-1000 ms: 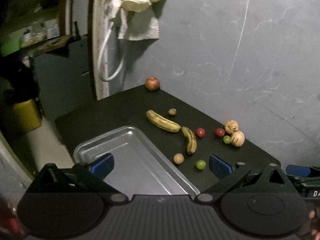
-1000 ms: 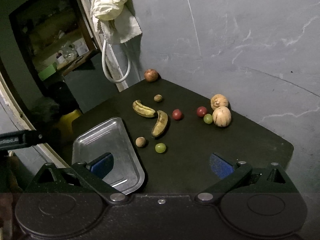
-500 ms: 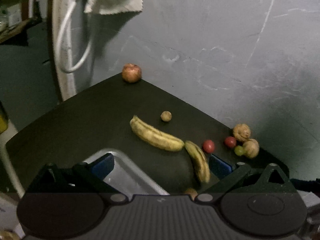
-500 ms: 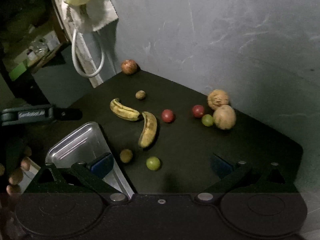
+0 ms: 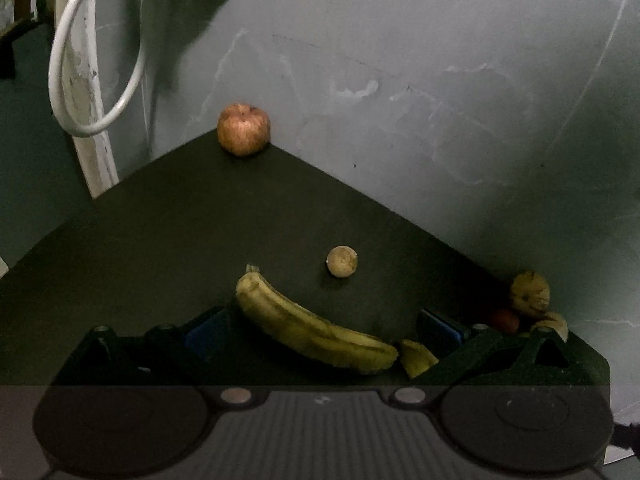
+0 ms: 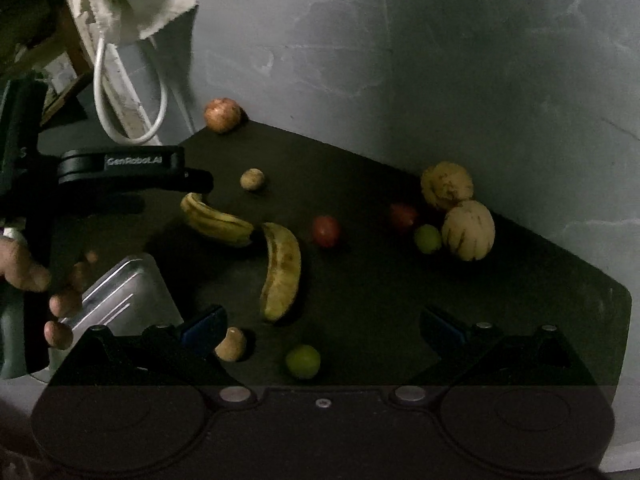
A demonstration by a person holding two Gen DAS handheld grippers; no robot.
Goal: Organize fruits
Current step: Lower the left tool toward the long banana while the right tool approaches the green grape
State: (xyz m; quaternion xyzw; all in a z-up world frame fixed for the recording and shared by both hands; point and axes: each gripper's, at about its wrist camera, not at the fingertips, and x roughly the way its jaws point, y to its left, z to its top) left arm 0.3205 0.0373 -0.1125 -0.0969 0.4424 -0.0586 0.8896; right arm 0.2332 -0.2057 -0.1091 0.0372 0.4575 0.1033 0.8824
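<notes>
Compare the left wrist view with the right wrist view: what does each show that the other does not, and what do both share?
Only the left wrist view: nothing of note.

Only the right wrist view: the metal tray, two green grapes, a second small brown fruit, the left gripper from the side and the hand holding it.

Both: the apple at the table's far corner, the nearer banana, a small brown fruit and the white cable.

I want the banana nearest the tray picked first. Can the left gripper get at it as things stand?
Probably yes. The left gripper is open, and the banana lies flat between its fingers with nothing on top. The second banana nearly touches its end, so it may get nudged.
</notes>
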